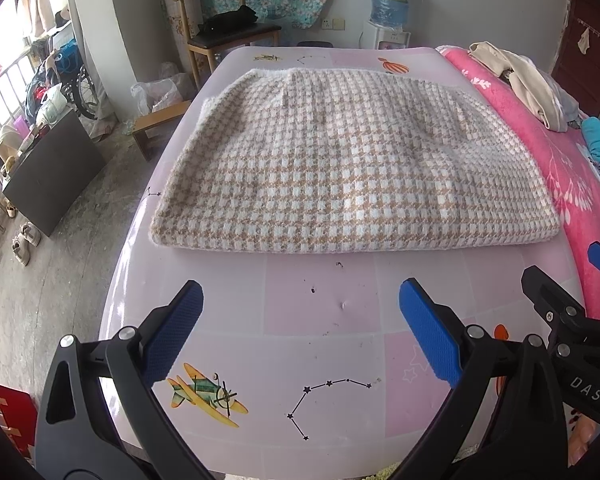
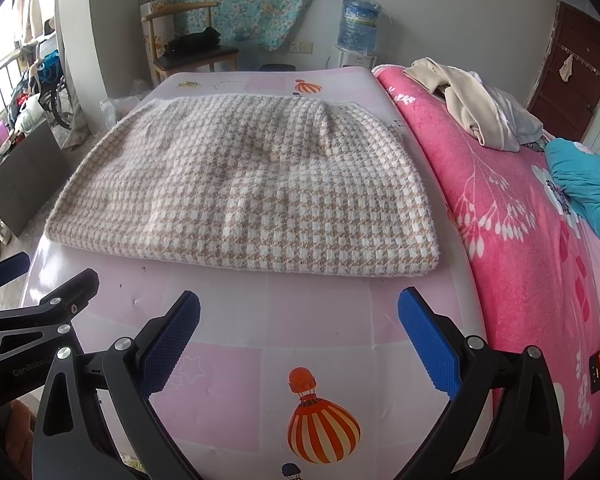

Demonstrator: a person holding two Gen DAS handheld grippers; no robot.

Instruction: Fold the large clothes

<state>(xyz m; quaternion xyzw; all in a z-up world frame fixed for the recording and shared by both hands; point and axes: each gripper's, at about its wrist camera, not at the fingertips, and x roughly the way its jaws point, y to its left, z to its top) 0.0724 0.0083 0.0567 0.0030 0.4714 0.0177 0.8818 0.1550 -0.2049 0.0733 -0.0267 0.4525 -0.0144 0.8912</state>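
Blue-padded fingers of the left gripper (image 1: pixel 300 332) stand wide apart with nothing between them, hovering over the pale pink plastic table cover printed with aeroplanes, balloons and constellations (image 1: pixel 320 304); the right gripper (image 2: pixel 299 340) is spread just as wide and equally empty, close beside it on the right. Straight ahead of both lies the fuzzy beige-and-white houndstooth knitted garment (image 1: pixel 340 160), already doubled over into a thick flat slab whose long axis runs crosswise to the fingers. Its near folded edge sits just beyond the fingertips, apart from them. The left gripper faces that edge's left-centre stretch, the right gripper its right half, whose corner (image 2: pixel 432 268) lies ahead and slightly right. Any further fold would probably call for each gripper to travel forward to its own end.
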